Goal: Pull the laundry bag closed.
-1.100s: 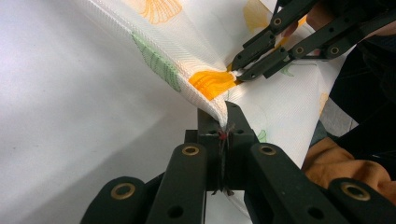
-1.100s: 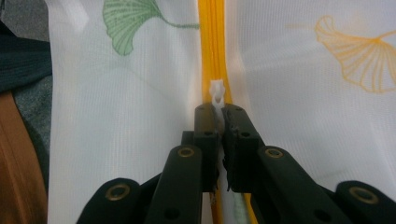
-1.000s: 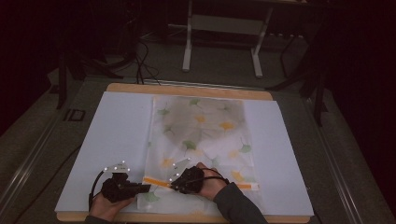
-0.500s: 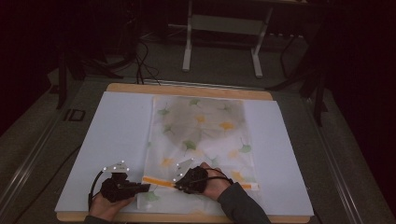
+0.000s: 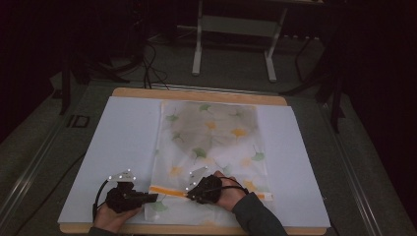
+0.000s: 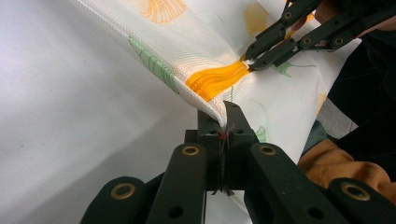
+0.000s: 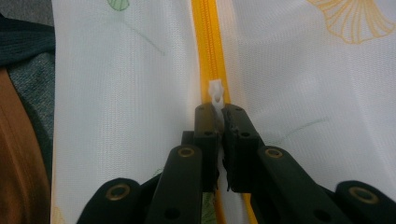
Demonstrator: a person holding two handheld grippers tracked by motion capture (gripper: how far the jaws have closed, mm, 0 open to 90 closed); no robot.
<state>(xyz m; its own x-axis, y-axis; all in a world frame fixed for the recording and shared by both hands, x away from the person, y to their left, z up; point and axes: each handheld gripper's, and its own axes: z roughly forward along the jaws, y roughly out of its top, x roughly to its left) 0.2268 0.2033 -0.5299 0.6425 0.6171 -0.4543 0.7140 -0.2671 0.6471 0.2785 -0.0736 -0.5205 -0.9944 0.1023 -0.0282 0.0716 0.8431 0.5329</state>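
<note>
Two grippers work on a white mesh bag [image 5: 211, 142] with leaf prints, which lies flat on the white sheet [image 5: 123, 142] in the middle of the table. The left gripper [image 6: 223, 122] is clenched on the bag's edge just beside the orange zipper [image 7: 208, 42]. The right gripper [image 7: 218, 122] is clamped on the white zipper pull [image 7: 216, 93]

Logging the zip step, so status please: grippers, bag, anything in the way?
Left gripper shut on mesh bag edge by the orange zipper. Right gripper shut on the white zipper pull. Nothing blocking the zipper line.
</note>
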